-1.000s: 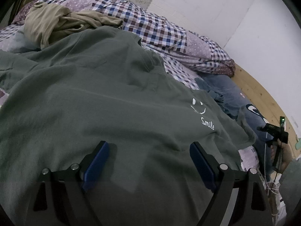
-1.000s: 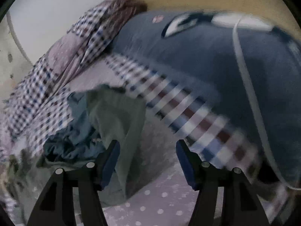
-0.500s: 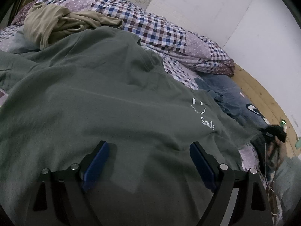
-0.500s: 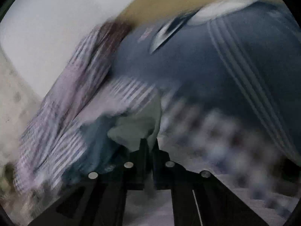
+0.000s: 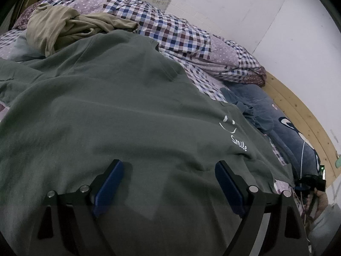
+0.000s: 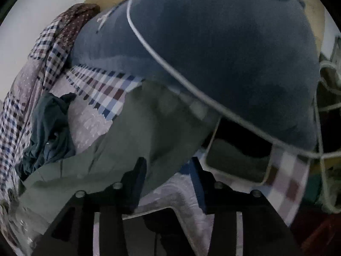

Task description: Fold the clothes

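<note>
Since half a second ago, the right gripper (image 6: 168, 177) has gone from pinched shut to parted, and its view has swung so the dark blue pillow fills the top of the frame; the left wrist view is nearly unchanged.

Nearest, lower centre of the left wrist frame: the left gripper (image 5: 168, 183) has its blue pads wide apart, holding nothing, low over the green T-shirt (image 5: 119, 115). Contact with the cloth cannot be confirmed.

Lower centre of the right wrist frame: the right gripper's jaws stand moderately open. A fold of the green T-shirt (image 6: 136, 140) lies between and just ahead of the fingers, draped toward the left finger; whether cloth is held is doubtful, and it looks released.

Mid-frame, left wrist view: the shirt is spread flat on the bed, its long axis running from lower left to upper centre, with the "Smile" print (image 5: 238, 144) at right. In my judgement the right edge is the corner to be taken next, and the right gripper is nearer it.

Farther: a crumpled blue garment (image 5: 249, 108) beside the shirt's right edge, the dark blue pillow (image 6: 213, 49) behind, a tan garment (image 5: 64, 25) bunched at upper left, the checked quilt (image 5: 170, 29) along the wall.

No containers observed.
</note>
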Demonstrator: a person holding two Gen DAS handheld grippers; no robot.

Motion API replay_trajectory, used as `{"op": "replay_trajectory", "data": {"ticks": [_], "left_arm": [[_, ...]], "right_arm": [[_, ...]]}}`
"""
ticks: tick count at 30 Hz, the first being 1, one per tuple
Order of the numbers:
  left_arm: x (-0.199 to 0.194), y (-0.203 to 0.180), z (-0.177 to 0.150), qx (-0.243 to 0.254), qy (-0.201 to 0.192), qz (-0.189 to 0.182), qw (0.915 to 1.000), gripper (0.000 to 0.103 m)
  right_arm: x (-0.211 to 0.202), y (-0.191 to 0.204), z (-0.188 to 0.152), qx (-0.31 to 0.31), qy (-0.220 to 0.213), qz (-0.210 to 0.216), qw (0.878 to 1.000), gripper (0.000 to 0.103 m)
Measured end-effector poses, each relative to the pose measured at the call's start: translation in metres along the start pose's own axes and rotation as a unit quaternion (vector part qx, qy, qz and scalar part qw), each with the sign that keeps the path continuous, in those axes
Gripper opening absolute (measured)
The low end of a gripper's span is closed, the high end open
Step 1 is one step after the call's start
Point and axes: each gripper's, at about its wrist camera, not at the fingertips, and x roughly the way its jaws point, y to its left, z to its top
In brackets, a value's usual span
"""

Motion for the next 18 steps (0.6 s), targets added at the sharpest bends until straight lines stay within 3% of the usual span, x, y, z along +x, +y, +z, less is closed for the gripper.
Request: {"op": "replay_trajectory", "data": {"ticks": [6, 8, 13, 14, 15, 16, 18], "left_arm": [[0.0, -0.001, 0.001, 0.001, 0.0, 0.0, 1.0, 0.091], [-0.001, -0.001, 0.001, 0.001, 0.0, 0.001, 1.0, 0.091], [-0.001, -0.001, 0.001, 0.003, 0.001, 0.002, 1.0, 0.091], [-0.001, -0.001, 0.001, 0.003, 0.002, 0.003, 1.0, 0.091], [-0.001, -0.001, 0.001, 0.003, 0.002, 0.003, 1.0, 0.091], [-0.002, -0.001, 0.001, 0.003, 0.002, 0.004, 1.0, 0.091], [-0.003, -0.001, 0.001, 0.004, 0.003, 0.004, 1.0, 0.091]], "right_arm": [[-0.008, 0.044, 0.03, -0.138, -0.018, 0.009, 0.99, 0.047], [0.009, 0.063, 0.044, -0.171, -0.008, -0.014, 0.985, 0.047], [0.062, 0.078, 0.069, -0.156, 0.033, -0.049, 0.986, 0.047], [0.071, 0.08, 0.072, -0.156, 0.04, -0.056, 0.985, 0.042], [0.076, 0.083, 0.074, -0.166, 0.038, -0.07, 0.983, 0.008], [0.08, 0.087, 0.075, -0.179, 0.033, -0.086, 0.98, 0.002], [0.065, 0.088, 0.083, -0.168, -0.018, -0.114, 0.979, 0.001]]}}
